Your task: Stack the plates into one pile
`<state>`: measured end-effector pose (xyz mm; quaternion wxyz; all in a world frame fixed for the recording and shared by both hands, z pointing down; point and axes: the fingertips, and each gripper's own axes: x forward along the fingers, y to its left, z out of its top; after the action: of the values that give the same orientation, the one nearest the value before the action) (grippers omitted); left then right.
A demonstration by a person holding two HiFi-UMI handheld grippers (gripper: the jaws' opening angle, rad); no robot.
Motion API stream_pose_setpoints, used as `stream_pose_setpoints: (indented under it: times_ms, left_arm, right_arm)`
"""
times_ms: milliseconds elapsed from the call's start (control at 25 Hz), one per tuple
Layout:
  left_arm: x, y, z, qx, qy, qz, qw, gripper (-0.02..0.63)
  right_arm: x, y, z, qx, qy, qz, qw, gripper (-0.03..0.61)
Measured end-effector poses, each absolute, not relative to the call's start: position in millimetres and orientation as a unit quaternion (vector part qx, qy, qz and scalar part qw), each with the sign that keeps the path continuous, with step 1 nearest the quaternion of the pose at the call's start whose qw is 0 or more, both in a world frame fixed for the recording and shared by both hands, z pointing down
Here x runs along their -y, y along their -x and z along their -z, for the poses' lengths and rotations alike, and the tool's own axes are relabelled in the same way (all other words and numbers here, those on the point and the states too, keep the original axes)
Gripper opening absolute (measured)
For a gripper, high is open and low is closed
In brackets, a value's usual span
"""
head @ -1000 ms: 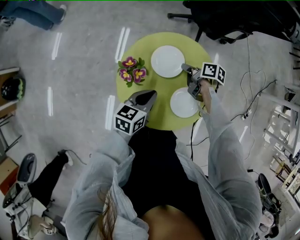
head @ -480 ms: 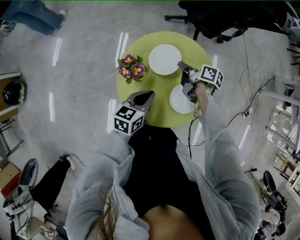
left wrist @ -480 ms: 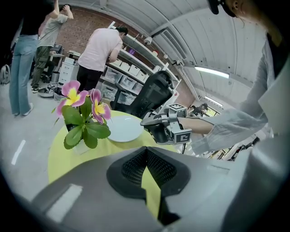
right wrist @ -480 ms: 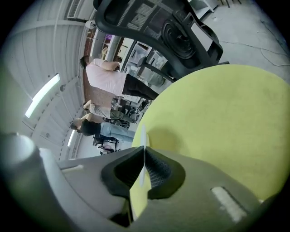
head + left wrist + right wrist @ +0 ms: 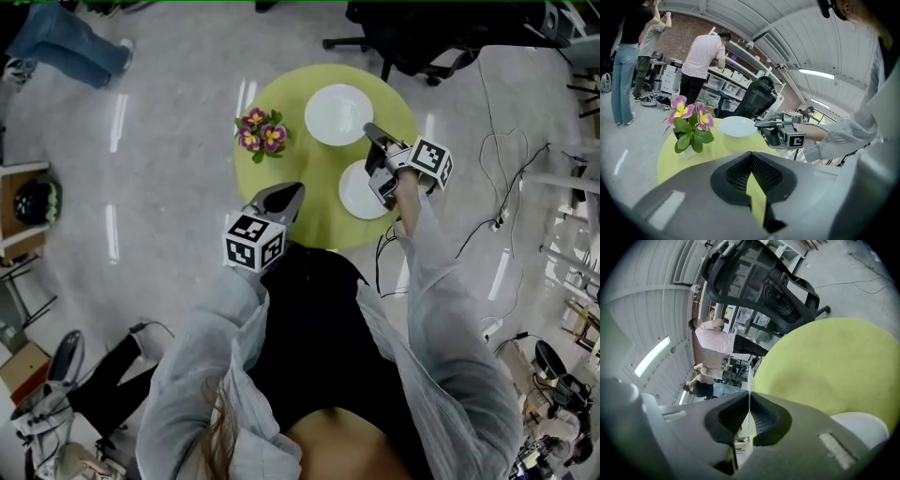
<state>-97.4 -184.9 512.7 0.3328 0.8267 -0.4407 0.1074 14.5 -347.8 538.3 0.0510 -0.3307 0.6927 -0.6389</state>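
Slippage threatens: right tongs (image 5: 368,129) pinch the far plate (image 5: 336,112) by its rim only. Left tongs (image 5: 751,157) hang pressed together, empty

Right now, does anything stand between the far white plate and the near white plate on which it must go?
Nothing on the green table does. Between the far plate and the near plate only the right tongs reach across, shut on the far plate's rim. The potted flowers stand aside, left.

No words, numbers or brands are showing legibly; above the table (image 5: 314,173), the cubes on the left gripper (image 5: 297,188) and right gripper (image 5: 369,130) are bearing only black-and-white squares.
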Motion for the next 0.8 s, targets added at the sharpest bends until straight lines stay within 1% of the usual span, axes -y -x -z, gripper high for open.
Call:
stream_pose_setpoints:
  times_ms: [120, 480, 800]
  left_arm:
    - [182, 97, -509, 0.443, -0.828, -0.107, 0.327, 0.012]
    - [180, 87, -489, 0.437, -0.843, -0.097, 0.299, 0.012]
    - [167, 77, -483, 0.429, -0.85, -0.105, 0.288, 0.012]
  right_arm:
    - [341, -29, -524, -0.689, 0.336, 0.636, 0.082, 0.015]
    - [308, -73, -490, -0.692, 0.353, 0.614, 0.141, 0.015]
    - [265, -112, -486, -0.665, 0.373, 0.619, 0.189, 0.015]
